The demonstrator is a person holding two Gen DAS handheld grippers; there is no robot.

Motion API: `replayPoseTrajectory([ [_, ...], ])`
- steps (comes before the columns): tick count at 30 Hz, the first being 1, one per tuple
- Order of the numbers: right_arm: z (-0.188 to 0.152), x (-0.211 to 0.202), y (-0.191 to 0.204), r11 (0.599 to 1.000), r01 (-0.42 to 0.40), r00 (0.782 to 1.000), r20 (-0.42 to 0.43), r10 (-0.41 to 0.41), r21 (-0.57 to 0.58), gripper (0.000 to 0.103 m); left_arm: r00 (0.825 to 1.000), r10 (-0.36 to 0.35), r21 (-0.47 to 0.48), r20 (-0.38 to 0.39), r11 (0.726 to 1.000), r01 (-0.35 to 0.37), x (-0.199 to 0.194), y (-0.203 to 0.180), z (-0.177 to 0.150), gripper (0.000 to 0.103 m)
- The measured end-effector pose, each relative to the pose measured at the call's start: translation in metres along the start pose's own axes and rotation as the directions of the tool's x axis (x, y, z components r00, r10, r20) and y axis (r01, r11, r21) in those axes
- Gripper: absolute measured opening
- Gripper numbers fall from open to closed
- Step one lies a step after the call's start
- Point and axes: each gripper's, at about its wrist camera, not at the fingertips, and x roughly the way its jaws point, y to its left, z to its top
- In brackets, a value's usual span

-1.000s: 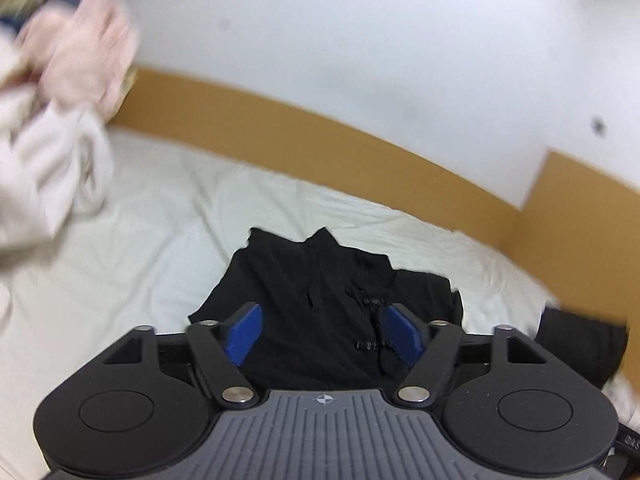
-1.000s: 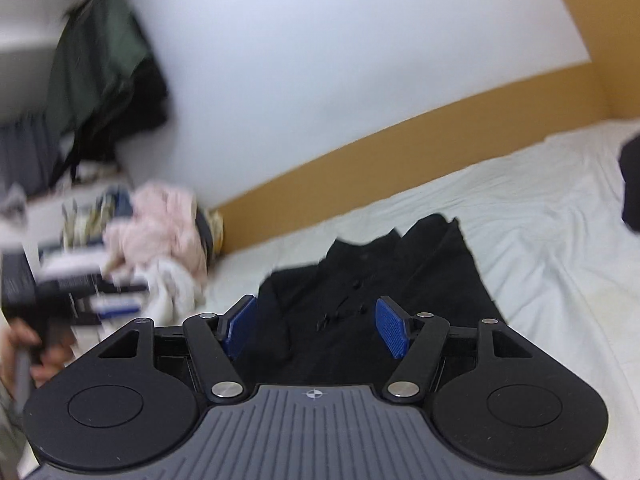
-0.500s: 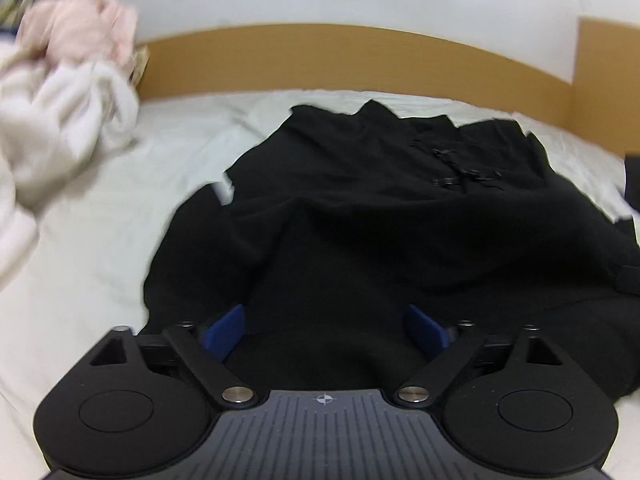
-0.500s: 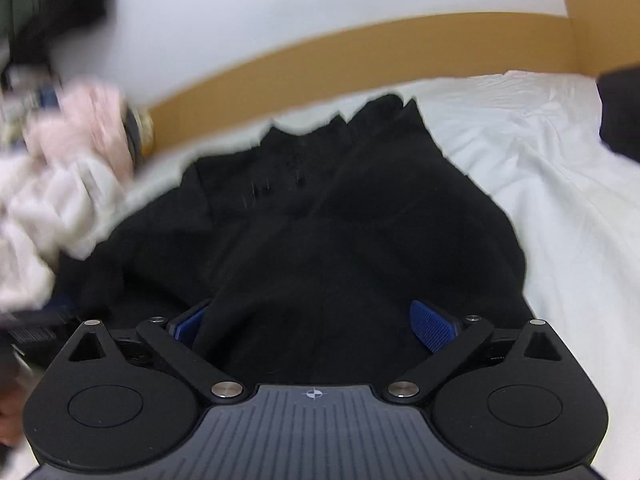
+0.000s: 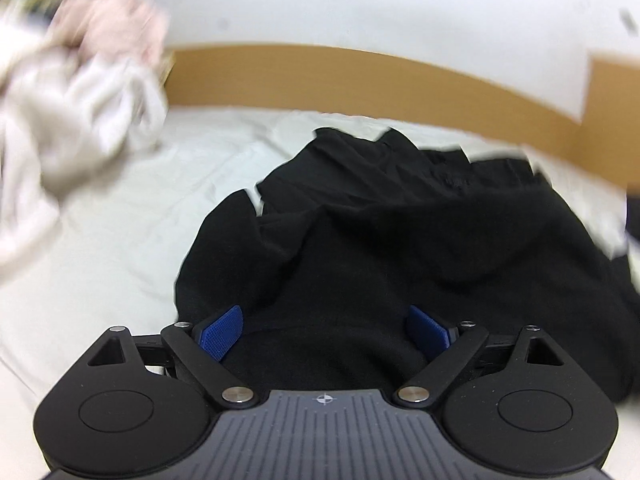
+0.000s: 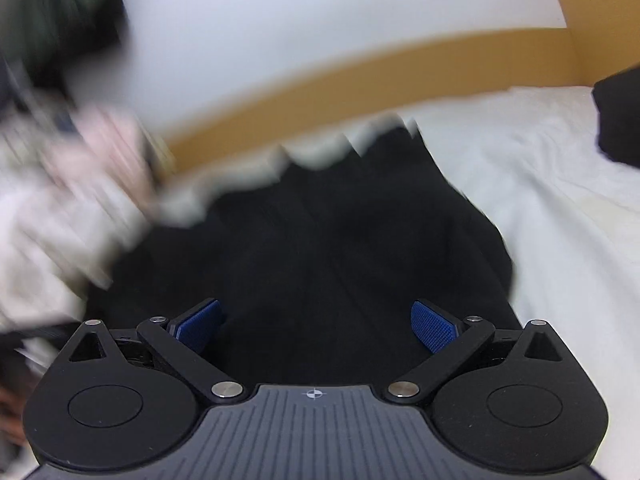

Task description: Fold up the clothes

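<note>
Black garment lies rumpled on a white sheet, edges blurred. Left gripper and right gripper have just been opening; their blue ribbed pads stand apart over the cloth.

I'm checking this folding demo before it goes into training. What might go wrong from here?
Both the left gripper and right gripper stand open over the rumpled black garment, so closing may pinch several layers. Its far edge lies close to the pale clothes pile, which might snag when lifted.
</note>
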Motion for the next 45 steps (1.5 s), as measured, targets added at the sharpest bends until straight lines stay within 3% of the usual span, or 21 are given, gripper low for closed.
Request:
replayPoseTrajectory([
  [1, 0.000, 0.000, 0.006, 0.998, 0.047, 0.999, -0.002, -0.047, -0.029, 0.102, 1.000, 0.017, 0.010, 0.020, 1.000, -0.017, -0.008, 0.001, -0.002, 0.091],
  [4, -0.004, -0.025, 0.008, 0.981, 0.195, 0.969, 0.159, -0.190, -0.018, 0.102, 0.997, 0.046, -0.017, 0.054, 0.999, -0.045, -0.028, 0.008, -0.003, 0.096],
  [5, -0.007, -0.039, 0.007, 0.978, 0.207, 0.954, 0.222, -0.204, 0.009, 0.102, 0.997, 0.057, -0.029, 0.060, 0.998, -0.055, -0.033, 0.009, -0.002, 0.096],
  [7, -0.008, -0.059, 0.008, 0.992, 0.117, 0.956, 0.266, -0.124, 0.043, 0.102, 0.996, 0.061, -0.037, 0.064, 0.998, -0.058, -0.040, 0.001, 0.001, 0.096],
  [9, -0.004, -0.060, 0.022, 1.000, -0.002, 0.980, 0.197, 0.003, -0.003, 0.102, 0.999, -0.035, -0.107, 0.016, 0.994, 0.036, -0.038, 0.000, -0.001, 0.102],
  [11, -0.007, -0.055, 0.036, 0.998, -0.036, 0.988, 0.150, 0.043, -0.048, 0.102, 0.990, -0.142, -0.206, -0.028, 0.969, 0.133, -0.032, 0.006, -0.007, 0.102],
  [13, -0.015, -0.048, 0.039, 0.997, 0.001, 0.996, 0.084, 0.006, -0.081, 0.102, 0.994, -0.105, -0.264, -0.012, 0.960, 0.098, -0.034, 0.018, -0.020, 0.100],
  [16, -0.024, -0.059, 0.020, 0.998, 0.054, 0.998, 0.031, -0.055, 0.006, 0.102, 1.000, -0.023, -0.170, -0.013, 0.985, 0.020, -0.043, 0.032, -0.027, 0.101],
  [19, -0.022, -0.083, -0.015, 0.956, 0.243, 0.955, 0.135, -0.266, 0.162, 0.102, 0.995, 0.089, -0.101, 0.032, 0.991, -0.086, -0.060, 0.046, -0.024, 0.101],
  [21, -0.019, -0.092, -0.029, 0.959, 0.215, 0.959, 0.144, -0.243, 0.187, 0.102, 0.991, 0.105, -0.107, 0.077, 0.989, -0.097, -0.070, 0.052, -0.018, 0.102],
  [24, -0.036, -0.101, -0.046, 0.972, -0.068, 0.991, 0.130, 0.039, 0.223, 0.103, 0.993, 0.036, -0.086, 0.112, 0.996, -0.027, -0.079, 0.046, -0.020, 0.102],
  [26, -0.040, -0.101, -0.060, 0.944, -0.042, 0.995, 0.099, 0.011, 0.327, 0.103, 0.993, -0.011, 0.017, 0.118, 1.000, 0.009, -0.081, 0.034, -0.028, 0.102],
  [28, -0.050, -0.115, -0.076, 0.906, -0.094, 0.988, 0.152, 0.034, 0.412, 0.103, 0.991, -0.022, 0.126, 0.131, 0.992, 0.005, -0.085, 0.028, -0.036, 0.102],
  [30, -0.051, -0.125, -0.079, 0.905, -0.073, 0.986, 0.167, 0.002, 0.420, 0.103, 0.991, -0.085, 0.198, 0.103, 0.978, 0.063, -0.086, 0.032, -0.036, 0.102],
  [32, -0.047, -0.131, -0.077, 0.928, -0.035, 0.991, 0.130, -0.014, 0.370, 0.103, 0.982, -0.186, 0.268, 0.043, 0.949, 0.168, -0.087, 0.037, -0.028, 0.102],
  [35, -0.036, -0.130, -0.057, 0.995, 0.008, 0.997, 0.078, -0.016, 0.095, 0.103, 0.983, -0.175, 0.445, 0.054, 0.886, 0.134, -0.093, 0.034, -0.017, 0.102],
  [37, -0.037, -0.128, -0.033, 0.987, 0.066, 0.997, 0.037, -0.061, -0.145, 0.103, 0.988, -0.148, 0.543, 0.033, 0.833, 0.107, -0.091, 0.028, -0.015, 0.102],
  [39, -0.043, -0.125, -0.010, 0.921, 0.116, 0.992, -0.009, -0.129, -0.371, 0.103, 0.992, -0.124, 0.626, 0.036, 0.776, 0.075, -0.089, 0.021, -0.019, 0.102],
  [41, -0.058, -0.127, 0.009, 0.813, 0.163, 0.985, 0.050, -0.163, -0.560, 0.103, 0.990, -0.129, 0.680, 0.059, 0.731, 0.055, -0.089, 0.015, -0.026, 0.102],
  [43, -0.070, -0.133, 0.020, 0.735, 0.194, 0.981, 0.126, -0.148, -0.649, 0.103, 0.988, -0.142, 0.706, 0.068, 0.707, 0.053, -0.087, 0.010, -0.033, 0.102],
  [45, -0.076, -0.133, 0.025, 0.686, 0.191, 0.982, 0.136, -0.134, -0.702, 0.103, 0.988, -0.132, 0.756, 0.082, 0.654, 0.025, -0.084, 0.005, -0.042, 0.102],
])
